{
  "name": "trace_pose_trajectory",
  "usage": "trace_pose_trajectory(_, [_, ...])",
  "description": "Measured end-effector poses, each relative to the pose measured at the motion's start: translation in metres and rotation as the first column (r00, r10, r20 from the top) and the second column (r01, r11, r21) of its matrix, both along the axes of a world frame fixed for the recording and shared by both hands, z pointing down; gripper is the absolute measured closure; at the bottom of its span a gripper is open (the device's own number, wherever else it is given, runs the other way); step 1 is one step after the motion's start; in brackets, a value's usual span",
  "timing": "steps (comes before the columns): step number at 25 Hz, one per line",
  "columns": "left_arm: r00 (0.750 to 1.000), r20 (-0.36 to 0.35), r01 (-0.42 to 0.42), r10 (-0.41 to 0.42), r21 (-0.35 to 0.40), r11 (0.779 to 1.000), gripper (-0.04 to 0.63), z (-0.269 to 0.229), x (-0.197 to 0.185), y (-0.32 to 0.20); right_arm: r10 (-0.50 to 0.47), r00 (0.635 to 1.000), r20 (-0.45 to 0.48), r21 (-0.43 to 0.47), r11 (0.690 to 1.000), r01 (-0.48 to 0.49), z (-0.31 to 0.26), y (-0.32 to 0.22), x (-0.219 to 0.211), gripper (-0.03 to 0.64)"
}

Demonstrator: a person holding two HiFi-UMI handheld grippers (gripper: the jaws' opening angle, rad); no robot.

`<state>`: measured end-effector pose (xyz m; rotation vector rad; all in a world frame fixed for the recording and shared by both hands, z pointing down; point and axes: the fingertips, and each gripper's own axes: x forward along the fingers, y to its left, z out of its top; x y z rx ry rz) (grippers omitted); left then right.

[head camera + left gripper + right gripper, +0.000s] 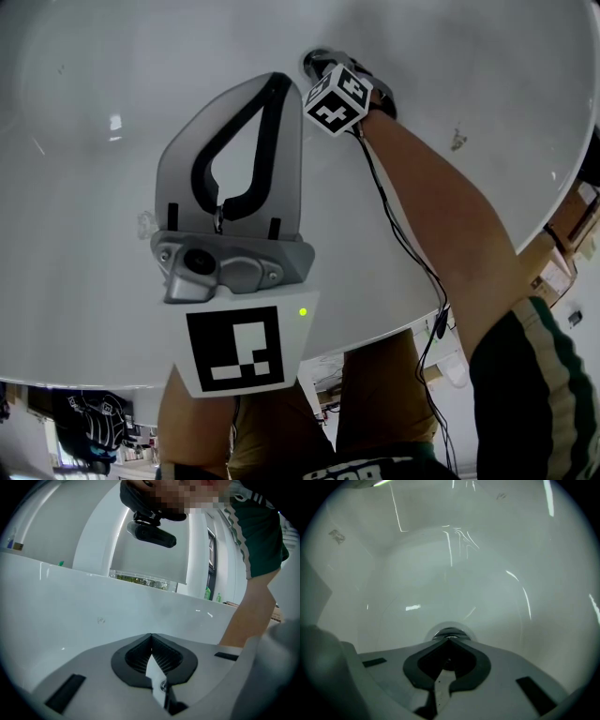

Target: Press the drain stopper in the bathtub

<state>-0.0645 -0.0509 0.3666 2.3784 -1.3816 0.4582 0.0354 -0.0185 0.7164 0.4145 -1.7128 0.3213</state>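
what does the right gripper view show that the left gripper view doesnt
Only the right gripper view: the drain stopper in the tub floor, right at the closed tips of the right hand-held gripper.
Only the left gripper view: the person's forearm, green sleeve, head camera, green bottles beyond the tub, and the left hand-held gripper facing the tub wall.
Both: the white bathtub surface, and that view's own jaws together with nothing between them.
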Motion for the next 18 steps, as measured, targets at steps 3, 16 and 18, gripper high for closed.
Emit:
trace_pose_trajectory(3, [1.0,-0.01,0.004,-0.005,-0.006,1.0,0.592,0.0,0.0,0.0,0.0,1.0,0.003,0.006,1.0,0.0,0.0,0.0,0.0,0.603])
trace_pose_trajectory(16, [1.0,-0.01,0.011,-0.011,-0.016,1.0,0.592,0.002,0.0,-0.001,-0.038,0.999,-0.013,0.106,0.994,0.039,-0.013,0.001,0.001,0.603])
trace_pose_trajectory(18, [1.0,-0.011,0.006,-0.007,-0.014,1.0,0.592,0.002,0.0,0.0,-0.024,1.0,-0.009,0.104,0.994,0.025,-0.014,0.0,0.001,0.603])
